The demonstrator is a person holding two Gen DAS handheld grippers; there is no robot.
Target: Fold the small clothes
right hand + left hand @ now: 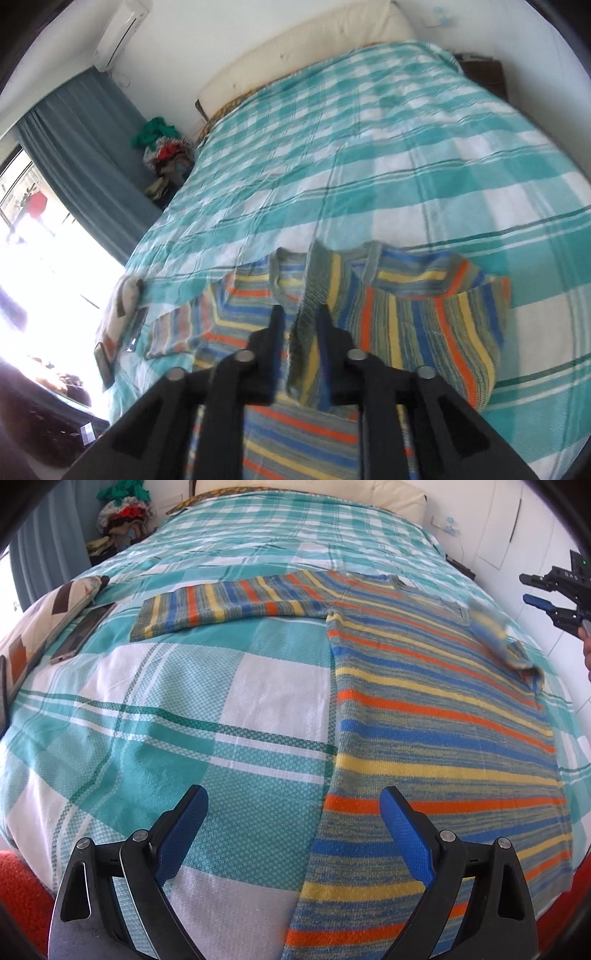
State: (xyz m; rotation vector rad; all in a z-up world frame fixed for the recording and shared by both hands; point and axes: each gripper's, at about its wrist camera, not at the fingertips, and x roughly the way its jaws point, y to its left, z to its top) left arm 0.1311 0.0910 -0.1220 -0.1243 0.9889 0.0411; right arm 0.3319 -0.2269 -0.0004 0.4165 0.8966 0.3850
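Sweater flat on the bed; left gripper jaws wide, empty; right gripper half-closed around a sleeve

Illumination: bright daylight, even across the teal-and-white checked bedspread.
Source: the window at left of the right wrist view, blown out to white glare.
Shadows: soft and faint.
Motion blur: the folded-over sleeve of the orange, yellow and blue striped knitted sweater; most of the right wrist view is smeared.
Distortion: strong fisheye bulge, with dark vignetted corners.
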